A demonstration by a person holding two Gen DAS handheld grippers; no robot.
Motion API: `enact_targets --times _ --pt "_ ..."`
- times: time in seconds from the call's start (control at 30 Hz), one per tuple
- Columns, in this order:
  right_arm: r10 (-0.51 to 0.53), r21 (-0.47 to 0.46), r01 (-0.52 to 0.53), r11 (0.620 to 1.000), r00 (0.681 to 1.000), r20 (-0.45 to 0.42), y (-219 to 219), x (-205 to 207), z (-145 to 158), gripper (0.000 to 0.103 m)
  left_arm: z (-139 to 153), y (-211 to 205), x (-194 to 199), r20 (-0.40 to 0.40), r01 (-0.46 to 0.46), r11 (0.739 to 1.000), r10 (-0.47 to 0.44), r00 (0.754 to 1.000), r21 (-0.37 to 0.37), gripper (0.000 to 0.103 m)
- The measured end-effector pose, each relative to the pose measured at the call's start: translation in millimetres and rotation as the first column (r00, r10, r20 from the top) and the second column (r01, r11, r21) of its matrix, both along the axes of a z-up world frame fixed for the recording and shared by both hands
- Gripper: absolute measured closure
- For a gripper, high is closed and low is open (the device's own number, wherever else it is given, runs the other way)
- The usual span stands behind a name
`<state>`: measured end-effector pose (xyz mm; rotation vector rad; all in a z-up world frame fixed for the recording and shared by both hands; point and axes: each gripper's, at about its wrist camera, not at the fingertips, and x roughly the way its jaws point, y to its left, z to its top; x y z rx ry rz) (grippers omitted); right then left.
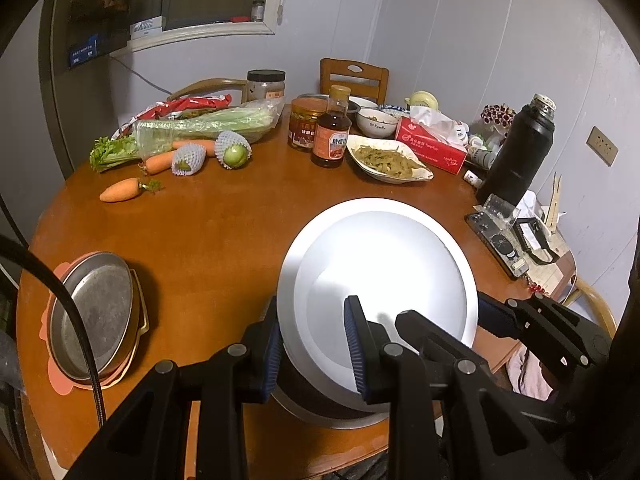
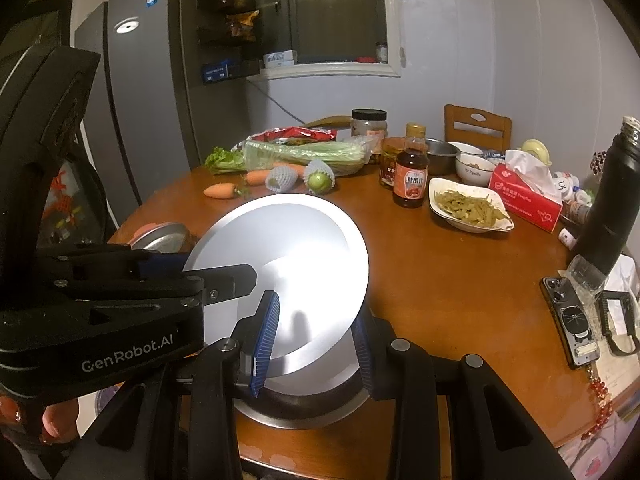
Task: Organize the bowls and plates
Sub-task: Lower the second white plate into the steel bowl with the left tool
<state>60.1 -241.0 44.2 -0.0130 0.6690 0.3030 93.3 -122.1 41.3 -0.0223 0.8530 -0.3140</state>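
- Looking at the white plate (image 1: 380,276) first: it sits at the near edge of the round wooden surface (image 1: 224,240), tilted up, with its lower edge over a darker metal bowl (image 1: 320,408) underneath it.
- Left gripper (image 1: 314,356) has its fingers (image 1: 354,344) closed down on the plate's near rim, one blue pad on the inside face, the other on the outside.
- Right gripper (image 2: 316,344) is clamped on the same plate from the other side; its fingers (image 2: 266,336) pinch the rim too, so both hold the one plate.
- Left of the plate in the left wrist view, there's a grey metal pan (image 1: 96,312) on a pink mat (image 1: 60,380), well apart from the plate.
- Beyond the plate, near the middle of the surface, a white dish of greenish cooked veg (image 1: 386,158), and just beside that a brown sauce bottle (image 1: 332,128) and a jar with a red label (image 1: 306,122).
- Further back-left from the plate: carrots (image 1: 120,190), two fruits in foam netting (image 1: 234,148) and bagged celery (image 1: 200,124).
- Back-right from the plate: a small white bowl (image 1: 376,122), a red tissue box (image 1: 434,144) and a tall black flask (image 1: 518,148).
- Right of the plate, at the surface's edge, lies a phone (image 2: 572,320).
- A hand (image 2: 52,420) shows at the bottom left of the right wrist view, under the left gripper's body.
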Motion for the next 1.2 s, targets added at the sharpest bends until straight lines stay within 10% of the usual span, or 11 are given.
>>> enact_targets --times 1.2 --pt "0.004 0.004 -0.004 1.000 0.996 -0.088 -2 13 -43 0.065 -43 -10 18 -0.077 -0.014 0.999 0.017 0.997 0.043 0.074"
